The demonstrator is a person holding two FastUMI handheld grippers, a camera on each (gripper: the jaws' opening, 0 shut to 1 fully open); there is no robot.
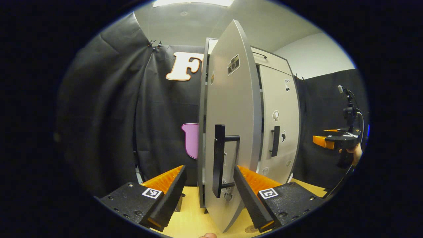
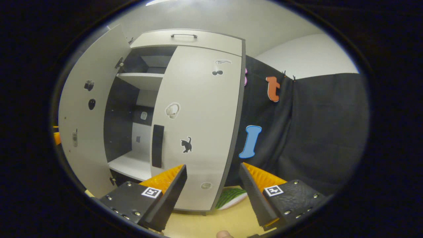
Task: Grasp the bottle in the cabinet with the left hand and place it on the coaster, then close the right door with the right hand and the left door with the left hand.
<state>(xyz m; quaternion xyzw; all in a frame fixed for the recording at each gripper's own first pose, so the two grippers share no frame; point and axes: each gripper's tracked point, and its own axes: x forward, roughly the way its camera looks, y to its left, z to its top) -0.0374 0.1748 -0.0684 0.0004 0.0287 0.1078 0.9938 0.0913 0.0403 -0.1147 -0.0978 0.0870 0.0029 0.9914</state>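
Left tongs [image 1: 210, 185] spread wide, straddling the left door [image 1: 231, 132] edge by its handle [image 1: 218, 158]; right tongs [image 2: 211, 185] gape empty before the shut right door [image 2: 198, 125].

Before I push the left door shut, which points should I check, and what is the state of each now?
1. Grey right door closed: ok, it looks flush with the cabinet front.
2. Grey left door closed: not ok, it stands wide open, edge toward the left gripper view.
3. Left gripper free to push: ok, open and holding nothing, with the left door's black bar handle between its fingers.
4. Right gripper clear of the swing: ok, open, off by the right door.
5. White lower shelf free of objects: ok for the visible part.
6. Bottle on the coaster: cannot tell.
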